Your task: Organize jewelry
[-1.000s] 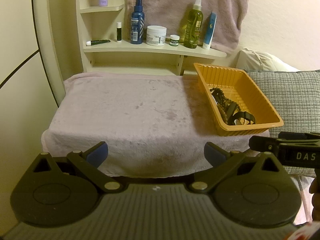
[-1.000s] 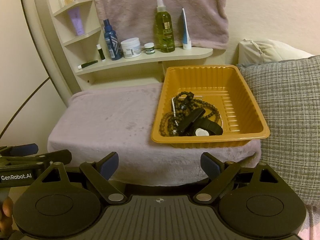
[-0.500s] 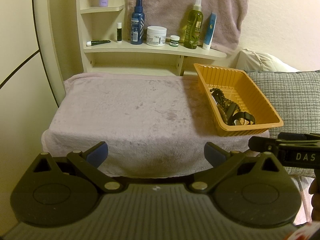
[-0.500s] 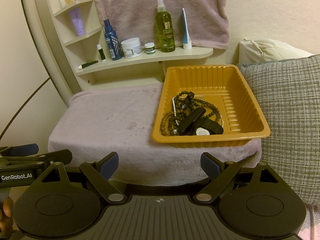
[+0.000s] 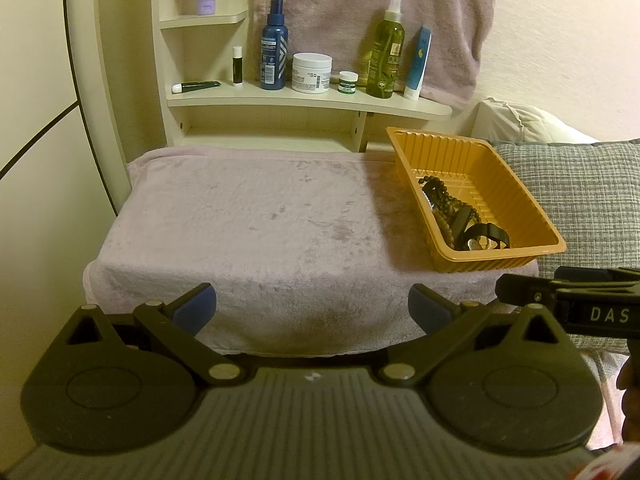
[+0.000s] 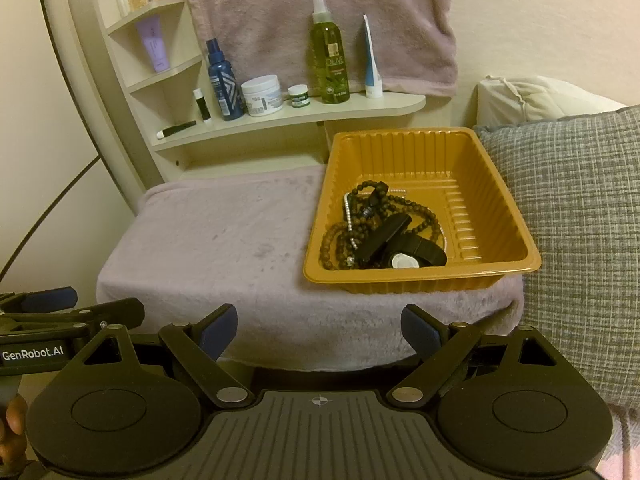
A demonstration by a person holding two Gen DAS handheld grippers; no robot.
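Observation:
An orange plastic tray (image 6: pixel 516 248) (image 5: pixel 536 220) sits at the right end of a pale purple towel (image 6: pixel 224 240) (image 5: pixel 256 224) that covers a low table. In the tray lies a tangle of dark bead strands (image 6: pixel 340 240) (image 5: pixel 444 208), a thin pearl strand and a black watch (image 6: pixel 404 252) (image 5: pixel 486 234) with a white back. My left gripper (image 5: pixel 312 308) is open and empty, short of the towel's near edge. My right gripper (image 6: pixel 320 328) also stands open and empty, short of the tray.
Behind the table a cream shelf (image 5: pixel 304 100) holds a blue spray bottle (image 6: pixel 222 84), a white jar (image 6: pixel 262 94), a green oil bottle (image 6: pixel 330 60) and tubes. A purple towel (image 6: pixel 320 16) hangs on the wall. A grey checked cushion (image 6: pixel 580 220) lies right of the tray.

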